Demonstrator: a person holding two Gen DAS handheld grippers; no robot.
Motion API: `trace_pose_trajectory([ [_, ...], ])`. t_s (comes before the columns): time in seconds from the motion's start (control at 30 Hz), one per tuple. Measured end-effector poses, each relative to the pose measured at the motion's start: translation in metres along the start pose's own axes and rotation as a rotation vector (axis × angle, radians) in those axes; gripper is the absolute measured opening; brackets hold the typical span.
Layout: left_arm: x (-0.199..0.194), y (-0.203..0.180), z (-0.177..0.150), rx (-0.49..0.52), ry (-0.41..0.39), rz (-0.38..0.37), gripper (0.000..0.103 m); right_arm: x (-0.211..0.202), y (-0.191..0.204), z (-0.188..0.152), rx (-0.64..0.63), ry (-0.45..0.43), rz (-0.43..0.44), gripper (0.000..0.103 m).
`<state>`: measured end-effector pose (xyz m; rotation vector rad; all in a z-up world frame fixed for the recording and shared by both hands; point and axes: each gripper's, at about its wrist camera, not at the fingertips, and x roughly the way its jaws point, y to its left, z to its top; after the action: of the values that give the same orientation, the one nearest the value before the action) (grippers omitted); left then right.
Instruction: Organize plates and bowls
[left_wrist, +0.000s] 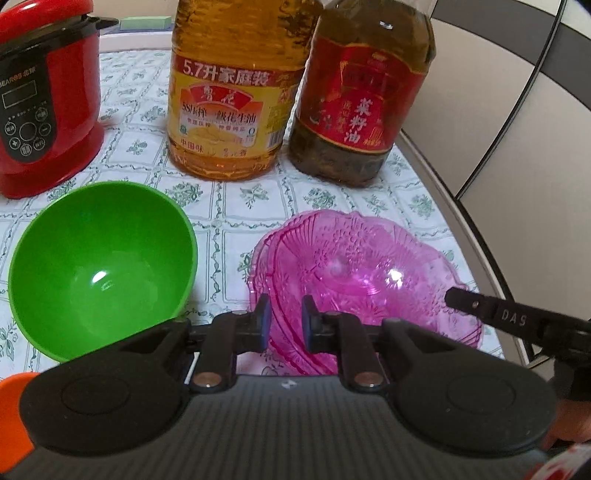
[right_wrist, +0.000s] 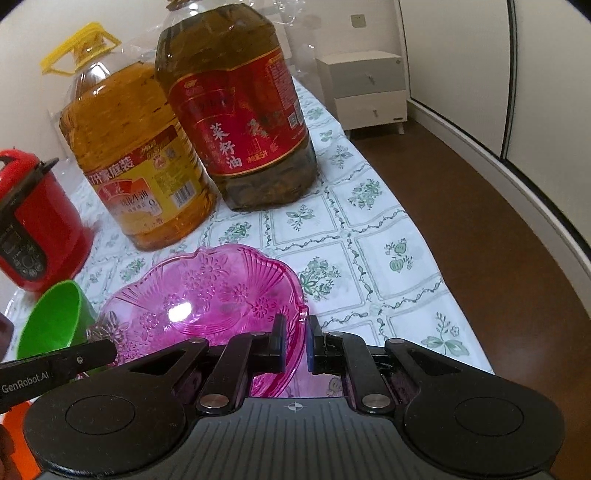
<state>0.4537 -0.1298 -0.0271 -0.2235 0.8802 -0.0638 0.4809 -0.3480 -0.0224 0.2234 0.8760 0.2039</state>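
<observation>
Clearly, in the left wrist view, the left gripper (left_wrist: 284, 325) pinches the near rim of the pink glass plate (left_wrist: 362, 273), its jaws drawn in on that edge. The green bowl (left_wrist: 99, 266) sits just beside the plate, off to the gripper's left on the tabletop (left_wrist: 236, 206), and is likely what gets paired with the plate next.

From the right wrist view, the right gripper (right_wrist: 297, 343) clamps the plate's opposite rim (right_wrist: 207, 295), jaws closed on it, so both hands carry it. The bowl (right_wrist: 55, 317) lies beyond the plate to the left, nearer the left hand.
</observation>
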Motion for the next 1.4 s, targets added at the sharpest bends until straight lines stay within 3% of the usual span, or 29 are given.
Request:
trace_pose_trajectory([
  [0.7, 0.018, -0.006, -0.007, 0.069, 0.004, 0.050, 0.015, 0.021, 0.003, -0.003, -0.083, -0.004, -0.019, 0.011],
  [0.93, 0.019, -0.005, -0.008, 0.078, -0.002, 0.052, 0.022, 0.026, 0.002, -0.008, -0.077, 0.002, 0.002, 0.011],
  [1.4, 0.001, 0.000, -0.012, 0.062, -0.011, -0.004, 0.026, 0.011, -0.011, -0.011, -0.011, -0.043, 0.044, 0.011],
])
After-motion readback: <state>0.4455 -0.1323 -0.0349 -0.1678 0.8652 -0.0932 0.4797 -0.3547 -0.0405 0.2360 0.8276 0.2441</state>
